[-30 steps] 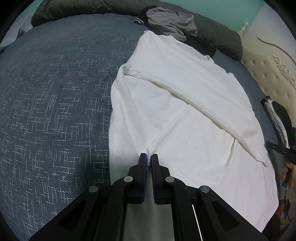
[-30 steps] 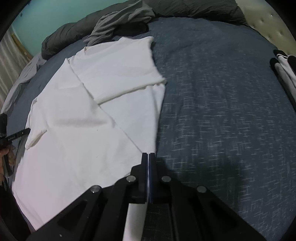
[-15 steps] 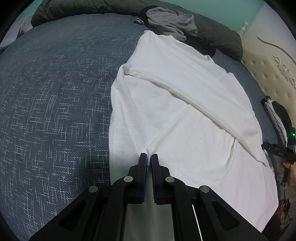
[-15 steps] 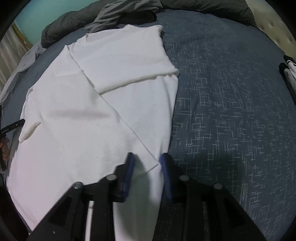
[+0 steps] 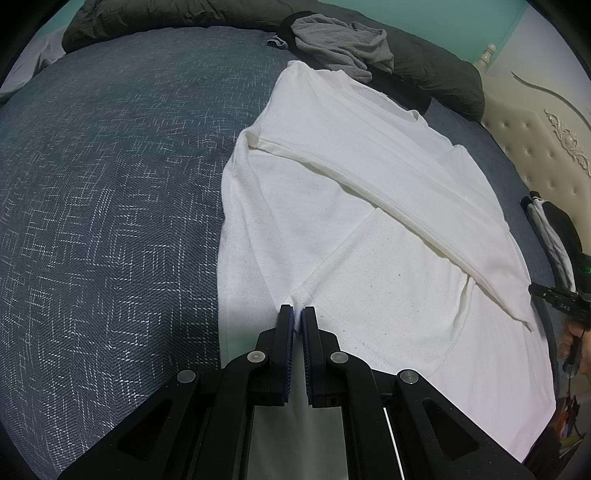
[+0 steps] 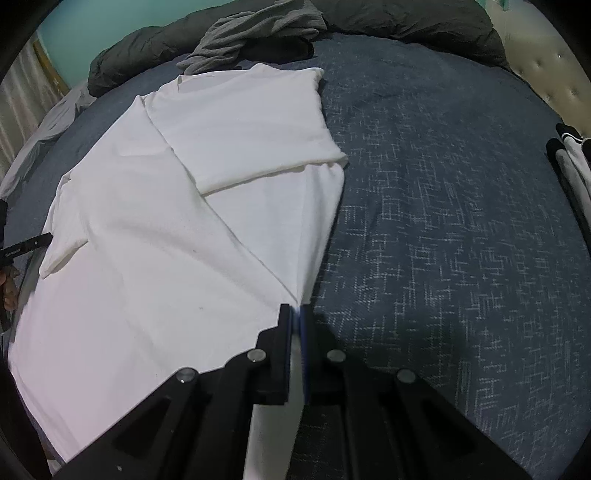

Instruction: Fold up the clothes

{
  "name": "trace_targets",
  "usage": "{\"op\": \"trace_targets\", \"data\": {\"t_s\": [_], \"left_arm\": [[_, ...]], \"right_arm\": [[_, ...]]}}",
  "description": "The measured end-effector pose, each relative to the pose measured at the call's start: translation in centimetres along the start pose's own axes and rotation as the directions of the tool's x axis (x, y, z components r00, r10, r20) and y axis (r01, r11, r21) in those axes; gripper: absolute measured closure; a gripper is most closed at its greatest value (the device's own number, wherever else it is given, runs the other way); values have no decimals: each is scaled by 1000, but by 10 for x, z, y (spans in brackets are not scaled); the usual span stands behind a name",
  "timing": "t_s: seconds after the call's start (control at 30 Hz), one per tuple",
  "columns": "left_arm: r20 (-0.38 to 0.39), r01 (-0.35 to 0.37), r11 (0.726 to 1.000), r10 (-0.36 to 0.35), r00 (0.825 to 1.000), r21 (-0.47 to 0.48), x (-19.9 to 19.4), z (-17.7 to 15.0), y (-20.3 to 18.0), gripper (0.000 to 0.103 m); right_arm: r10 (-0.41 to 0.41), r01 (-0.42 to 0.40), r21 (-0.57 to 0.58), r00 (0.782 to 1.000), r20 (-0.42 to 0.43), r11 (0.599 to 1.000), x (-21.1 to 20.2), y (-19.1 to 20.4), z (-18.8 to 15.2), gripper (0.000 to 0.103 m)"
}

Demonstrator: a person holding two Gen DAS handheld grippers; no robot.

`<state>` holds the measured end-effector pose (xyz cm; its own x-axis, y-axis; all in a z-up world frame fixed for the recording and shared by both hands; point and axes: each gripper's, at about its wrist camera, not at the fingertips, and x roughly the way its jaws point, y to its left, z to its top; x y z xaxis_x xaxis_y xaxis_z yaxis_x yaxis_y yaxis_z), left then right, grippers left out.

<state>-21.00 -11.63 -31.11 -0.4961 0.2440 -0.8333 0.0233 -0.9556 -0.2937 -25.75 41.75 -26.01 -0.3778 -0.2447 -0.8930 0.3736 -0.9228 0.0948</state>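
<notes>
A white T-shirt (image 5: 351,221) lies spread on the blue bedcover (image 5: 110,184), one side folded over along a diagonal crease. My left gripper (image 5: 297,314) is shut on the shirt, with white cloth pinched between its pads where a seam ends at the near side. In the right wrist view the same shirt (image 6: 147,240) fills the left half. My right gripper (image 6: 295,314) sits at the near right corner of the shirt. Its jaws are closing, with the shirt's edge pinched between them.
A crumpled grey garment (image 5: 340,44) and a dark duvet (image 5: 184,14) lie at the far end of the bed. Black and white clothes (image 6: 572,155) rest at the right edge by the padded headboard (image 5: 546,129). Bare bedcover (image 6: 443,221) stretches to the right of the shirt.
The right gripper, shut a second ago, opened over the shirt's near right corner and has closed on it. The left gripper kept still, gripping the shirt.
</notes>
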Motion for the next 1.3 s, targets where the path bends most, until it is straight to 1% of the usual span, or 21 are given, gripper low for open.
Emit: {"op": "trace_targets", "data": {"t_s": [0.27, 0.37, 0.47, 0.6, 0.7, 0.77, 0.83, 0.93, 1.03, 1.13, 1.23, 1.3], "left_arm": [[-1, 3, 1000, -3, 1000, -3, 1, 0, 1, 98], [-1, 3, 1000, -3, 1000, -4, 3, 3, -1, 98], [-1, 2, 1000, -2, 1000, -3, 4, 3, -2, 98], [-1, 1, 1000, -1, 1000, -2, 4, 3, -2, 98], [-1, -1, 1000, 1, 1000, -1, 3, 2, -2, 98], [0, -3, 1000, 3, 1000, 0, 3, 1, -2, 98], [0, -2, 1000, 2, 1000, 1, 2, 1, -1, 98], [-1, 2, 1000, -2, 1000, 0, 2, 0, 0, 98], [-3, 6, 1000, -6, 1000, 1, 2, 1, 2, 98], [-4, 7, 1000, -7, 1000, 3, 2, 2, 2, 98], [-6, 9, 1000, -9, 1000, 3, 1, 2, 2, 98], [-6, 11, 1000, -11, 1000, 2, 1, 2, 2, 98]], "right_arm": [[-19, 19, 11, 999, -45, 1000, 7, -1, -6, 100], [-26, 28, 36, 998, -53, 999, 4, -4, -7, 99], [-35, 37, 63, 999, -36, 997, -5, -5, -6, 98], [-19, 16, 66, 999, 36, 998, -23, 7, 2, 98], [57, -59, 42, 996, 62, 997, -23, 29, 10, 98], [94, -94, 6, 995, 47, 996, -11, 48, 21, 98], [111, -111, -35, 994, 17, 993, 4, 69, 28, 98], [111, -113, -57, 993, -43, 992, 27, 83, 28, 98], [112, -117, -45, 989, -101, 992, 39, 83, 20, 98], [133, -137, -23, 983, -125, 990, 37, 78, 16, 98], [120, -126, -28, 981, -155, 992, 34, 76, 13, 98], [107, -112, -30, 985, -137, 993, 29, 75, 13, 98]]}}
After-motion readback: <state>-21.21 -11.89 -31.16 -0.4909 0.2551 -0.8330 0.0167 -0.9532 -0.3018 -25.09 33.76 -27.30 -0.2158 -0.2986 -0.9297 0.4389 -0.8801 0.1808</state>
